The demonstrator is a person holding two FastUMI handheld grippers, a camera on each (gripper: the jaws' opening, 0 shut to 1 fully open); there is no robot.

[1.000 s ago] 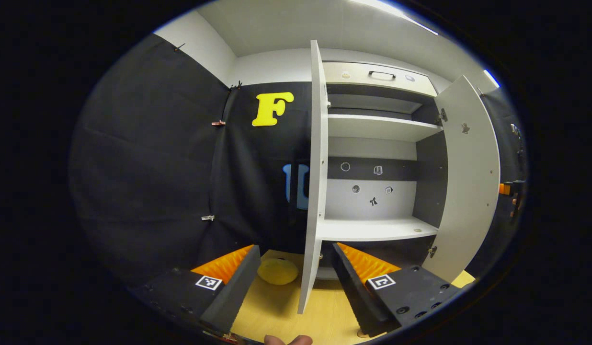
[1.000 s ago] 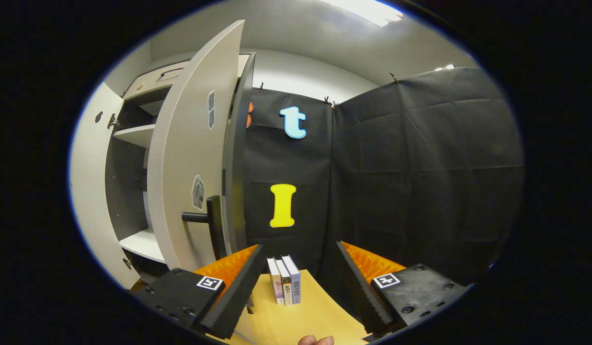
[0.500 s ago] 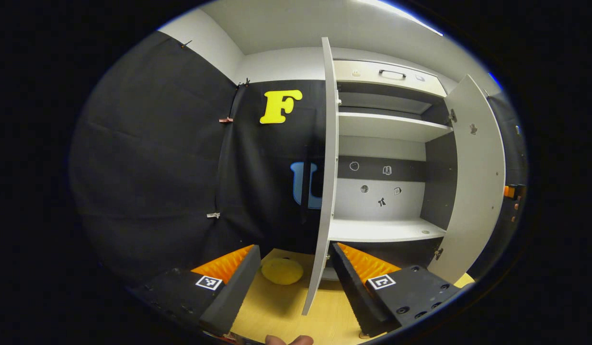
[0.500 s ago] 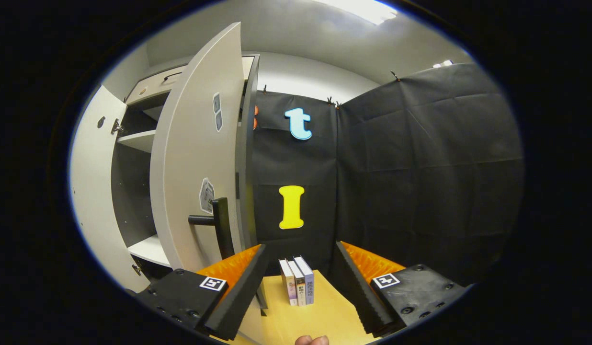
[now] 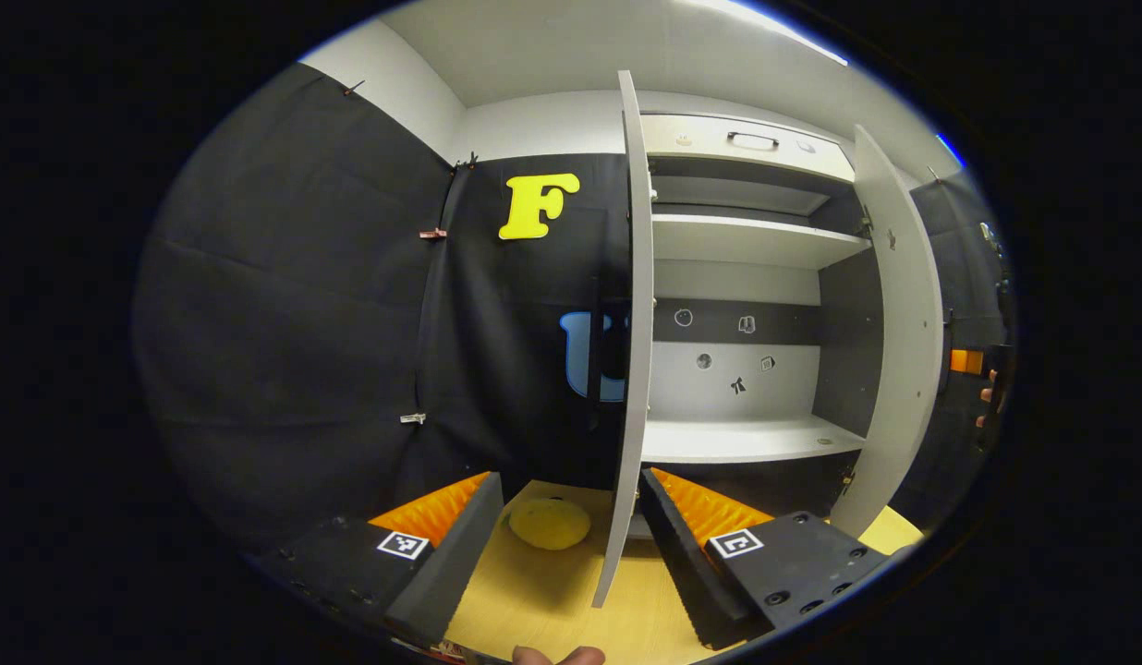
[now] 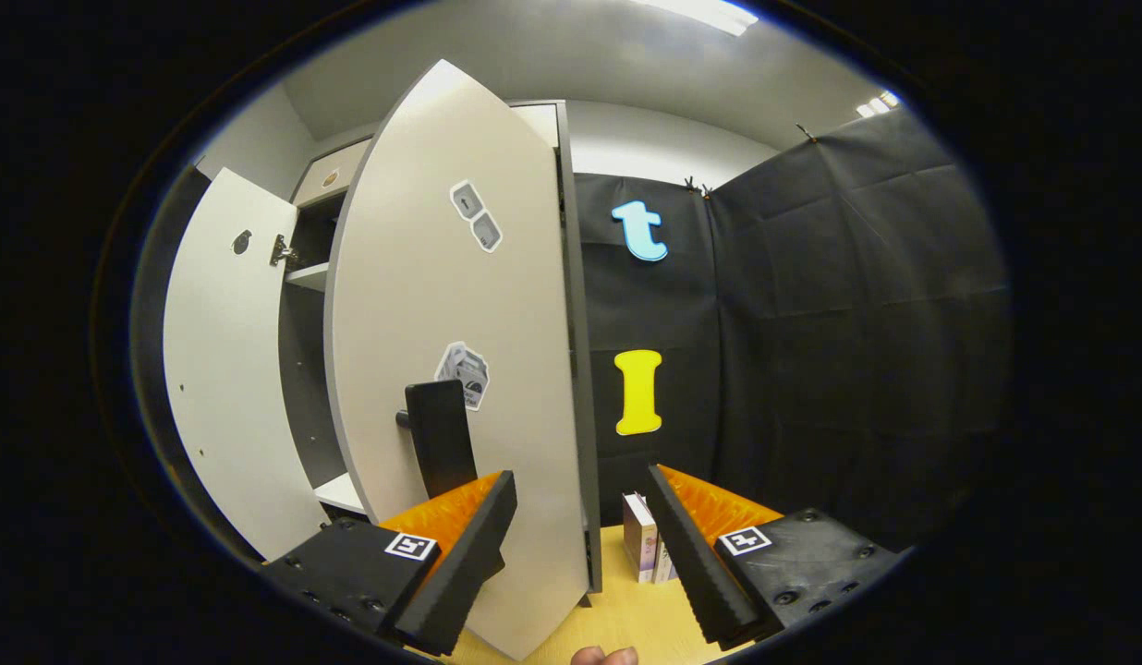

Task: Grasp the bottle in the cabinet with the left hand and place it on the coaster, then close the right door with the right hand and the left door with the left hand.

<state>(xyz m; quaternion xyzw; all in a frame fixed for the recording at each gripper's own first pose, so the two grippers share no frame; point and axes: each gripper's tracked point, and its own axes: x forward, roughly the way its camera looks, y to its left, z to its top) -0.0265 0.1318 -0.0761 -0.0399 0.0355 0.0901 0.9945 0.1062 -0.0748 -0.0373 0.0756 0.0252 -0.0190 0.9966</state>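
Observation:
The white cabinet point(image 5: 747, 240) stands open with bare shelves. Its left door point(image 5: 632, 351) is seen edge-on, and the lower edge runs down between the fingers of my left gripper point(image 5: 569, 482), which is open and holds nothing. A yellow round coaster point(image 5: 549, 523) lies on the wooden table just beyond the left finger. The right door point(image 5: 894, 342) is swung partway inward. In the right gripper view the right door point(image 6: 460, 314) rises close in front, its black handle point(image 6: 440, 448) just above my left finger. My right gripper point(image 6: 580, 476) is open, the door's lower edge between its fingers.
A few upright books point(image 6: 647, 550) stand on the wooden table point(image 6: 617, 619) against the black cloth wall, beyond the right gripper. The left door point(image 6: 224, 369) hangs wide open at the far left there. A hand with the other gripper point(image 5: 982, 388) shows behind the right door.
The right door has swung inward toward the cabinet, and the right gripper has moved with it, close to the handle. The left gripper has barely shifted.

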